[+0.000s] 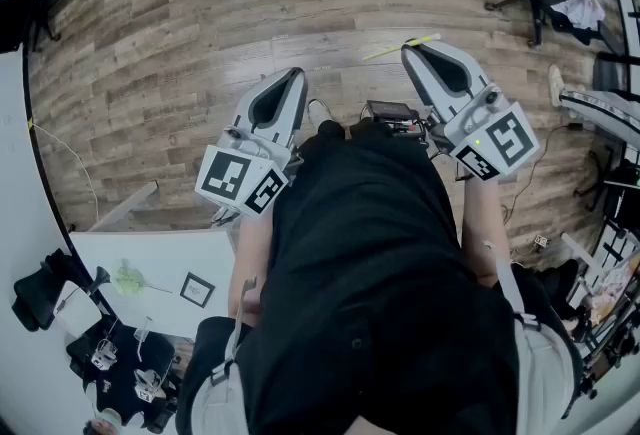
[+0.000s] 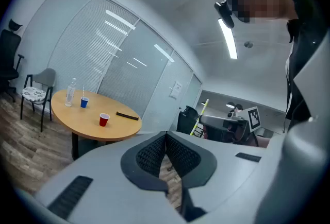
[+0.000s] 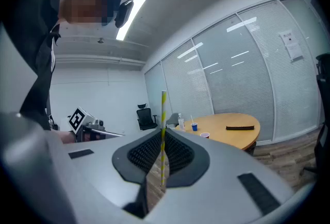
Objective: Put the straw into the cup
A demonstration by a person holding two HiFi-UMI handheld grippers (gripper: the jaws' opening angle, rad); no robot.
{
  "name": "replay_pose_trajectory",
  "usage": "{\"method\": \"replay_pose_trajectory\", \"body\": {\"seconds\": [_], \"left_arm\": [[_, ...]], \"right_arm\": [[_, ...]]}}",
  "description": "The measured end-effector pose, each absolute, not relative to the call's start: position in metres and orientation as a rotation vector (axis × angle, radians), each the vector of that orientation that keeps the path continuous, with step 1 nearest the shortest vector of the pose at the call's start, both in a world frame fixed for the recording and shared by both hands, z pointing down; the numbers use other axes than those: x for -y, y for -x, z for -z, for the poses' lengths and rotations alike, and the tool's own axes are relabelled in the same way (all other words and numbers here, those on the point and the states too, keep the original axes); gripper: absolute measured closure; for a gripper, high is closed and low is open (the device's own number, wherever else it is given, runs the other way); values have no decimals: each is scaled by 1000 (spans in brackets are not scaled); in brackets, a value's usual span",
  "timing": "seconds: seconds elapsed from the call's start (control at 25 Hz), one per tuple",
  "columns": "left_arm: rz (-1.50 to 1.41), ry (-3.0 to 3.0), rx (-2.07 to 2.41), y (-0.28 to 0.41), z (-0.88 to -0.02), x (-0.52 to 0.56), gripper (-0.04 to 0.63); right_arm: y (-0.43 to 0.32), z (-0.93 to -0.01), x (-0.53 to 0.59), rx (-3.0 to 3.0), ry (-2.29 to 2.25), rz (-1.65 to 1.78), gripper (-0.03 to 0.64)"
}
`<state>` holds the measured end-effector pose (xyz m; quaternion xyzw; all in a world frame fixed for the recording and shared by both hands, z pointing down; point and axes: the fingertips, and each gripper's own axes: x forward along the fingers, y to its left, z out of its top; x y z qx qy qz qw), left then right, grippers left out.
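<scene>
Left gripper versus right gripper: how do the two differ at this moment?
The right gripper is shut on a yellow-and-white striped straw, upright between its jaws; the left gripper is shut on nothing. The round table shows right of the right gripper's jaws, but left of the left gripper's. Both are held above the wood floor, clear of the table.

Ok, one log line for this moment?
right claw: shut on straw | left claw: shut, empty | red cup: on table | straw: not yet in cup

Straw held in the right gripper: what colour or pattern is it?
Yellow and white stripes; the straw shows best in the right gripper view.
</scene>
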<state>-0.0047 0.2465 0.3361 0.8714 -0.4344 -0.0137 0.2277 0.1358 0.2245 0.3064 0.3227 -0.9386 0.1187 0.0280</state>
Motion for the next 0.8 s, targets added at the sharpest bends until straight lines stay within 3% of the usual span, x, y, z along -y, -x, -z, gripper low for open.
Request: {"method": "replay_pose_trajectory", "body": {"seconds": [0.8], "left_arm": [[25,-2371,1168,42,-352,-252,583]], "right_arm": [[-110,-307,-221,2875,-1094,-442,583]]}}
